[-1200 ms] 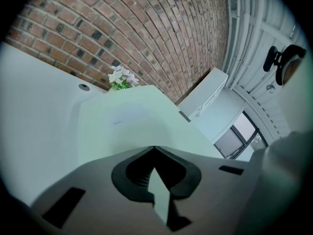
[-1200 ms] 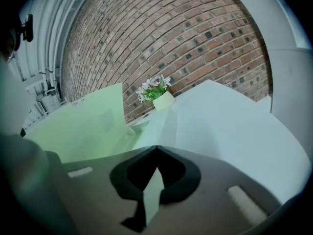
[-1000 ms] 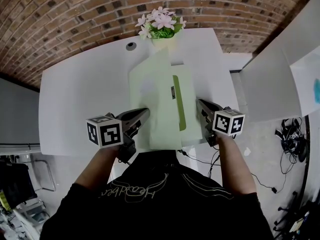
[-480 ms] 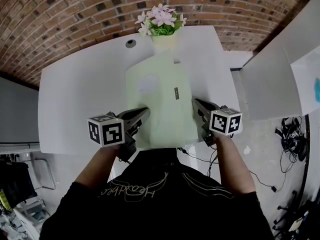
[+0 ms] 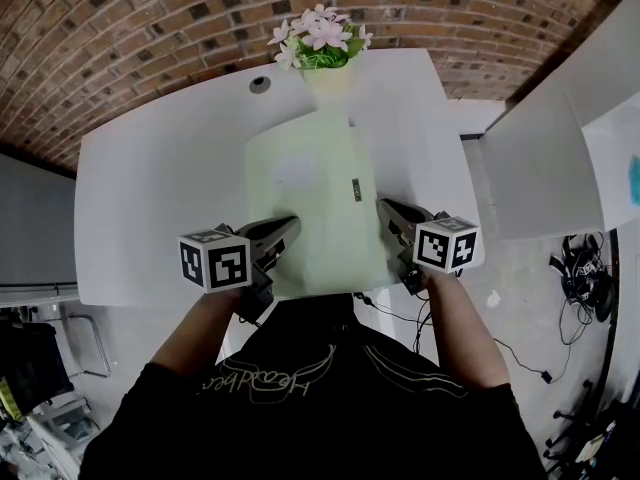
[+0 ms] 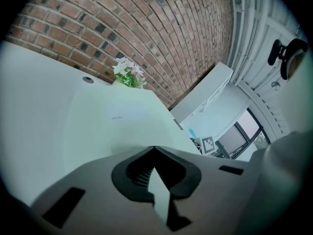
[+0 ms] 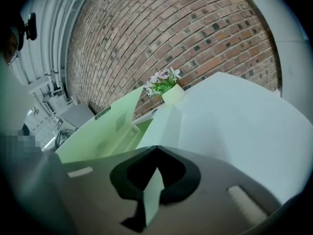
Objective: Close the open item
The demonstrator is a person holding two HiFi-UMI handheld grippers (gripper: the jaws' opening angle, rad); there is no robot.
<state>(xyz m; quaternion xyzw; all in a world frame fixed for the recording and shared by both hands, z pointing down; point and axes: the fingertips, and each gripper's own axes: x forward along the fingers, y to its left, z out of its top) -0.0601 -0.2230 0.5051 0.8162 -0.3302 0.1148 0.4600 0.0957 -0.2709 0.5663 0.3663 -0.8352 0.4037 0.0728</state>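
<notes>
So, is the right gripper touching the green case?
Touching. The right gripper view shows the right gripper shut on an edge of the green case.

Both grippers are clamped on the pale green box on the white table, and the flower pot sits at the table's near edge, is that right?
No. The flower pot stands at the far edge of the white table, by the brick wall, as the head view shows. Otherwise right: the left gripper and the right gripper are each clamped on the pale green box.
</notes>
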